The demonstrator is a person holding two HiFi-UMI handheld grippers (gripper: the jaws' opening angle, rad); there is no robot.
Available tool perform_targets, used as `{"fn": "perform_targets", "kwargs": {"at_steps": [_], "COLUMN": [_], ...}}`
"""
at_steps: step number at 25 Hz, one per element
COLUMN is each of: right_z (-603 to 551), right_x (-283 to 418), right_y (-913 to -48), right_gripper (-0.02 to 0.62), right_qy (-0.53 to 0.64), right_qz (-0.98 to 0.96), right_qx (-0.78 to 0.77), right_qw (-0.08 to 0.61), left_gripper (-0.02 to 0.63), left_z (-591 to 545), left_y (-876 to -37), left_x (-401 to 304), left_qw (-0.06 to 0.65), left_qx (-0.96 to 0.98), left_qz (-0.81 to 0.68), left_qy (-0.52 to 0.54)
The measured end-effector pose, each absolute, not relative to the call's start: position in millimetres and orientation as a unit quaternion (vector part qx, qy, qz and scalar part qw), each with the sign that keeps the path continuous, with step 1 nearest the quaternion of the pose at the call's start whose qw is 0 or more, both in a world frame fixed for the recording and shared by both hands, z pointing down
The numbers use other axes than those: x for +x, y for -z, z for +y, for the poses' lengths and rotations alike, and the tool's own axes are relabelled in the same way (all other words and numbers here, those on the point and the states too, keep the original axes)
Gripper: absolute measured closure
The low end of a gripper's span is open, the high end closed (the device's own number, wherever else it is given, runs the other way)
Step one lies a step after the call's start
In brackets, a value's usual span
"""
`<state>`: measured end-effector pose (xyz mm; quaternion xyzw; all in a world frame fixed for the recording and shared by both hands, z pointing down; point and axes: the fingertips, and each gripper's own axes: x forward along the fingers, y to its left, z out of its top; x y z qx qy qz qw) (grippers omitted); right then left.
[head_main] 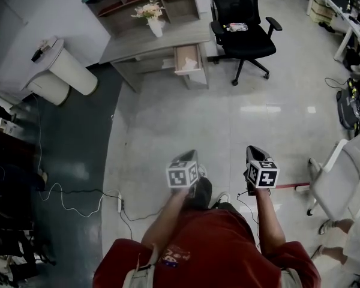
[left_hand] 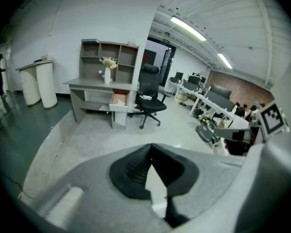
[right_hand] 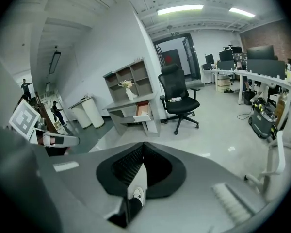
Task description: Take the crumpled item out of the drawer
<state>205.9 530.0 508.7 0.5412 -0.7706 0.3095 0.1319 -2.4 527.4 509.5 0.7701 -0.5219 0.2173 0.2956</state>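
Far across the floor in the head view stands a grey desk [head_main: 153, 41] with its drawer [head_main: 186, 59] pulled open. A pale crumpled item [head_main: 189, 63] lies inside it. The same open drawer [left_hand: 119, 99] shows small in the left gripper view and again as the drawer [right_hand: 142, 111] in the right gripper view. My left gripper [head_main: 186, 156] and right gripper [head_main: 255, 153] are held side by side over the floor, well short of the desk. Left gripper [left_hand: 150, 147] is shut and empty. Right gripper [right_hand: 143, 146] also has its tips together with nothing between them.
A black office chair [head_main: 243, 23] stands right of the desk, and a vase of flowers [head_main: 153, 15] sits on it. White cylindrical bins [head_main: 63, 71] stand at the left. A power strip with cable [head_main: 120, 203] lies on the floor. A white chair [head_main: 342, 179] is at the right.
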Motion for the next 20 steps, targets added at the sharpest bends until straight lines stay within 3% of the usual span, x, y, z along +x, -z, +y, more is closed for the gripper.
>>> {"fn": "perform_targets", "kwargs": {"at_steps": [20], "right_z": [418], "right_x": [166], "right_y": [-532], "right_gripper": [0.594], "right_qy": [-0.311], "right_qz": [-0.778], "right_qx": [0.515], "right_qw": [0.183], "left_gripper": [0.609], "left_z": [416], "left_y": [-526], "left_x": [-33], "left_qw": [0.306], "left_qx": [0.762], "left_qz": [-0.535], "left_qy": [-0.198]}}
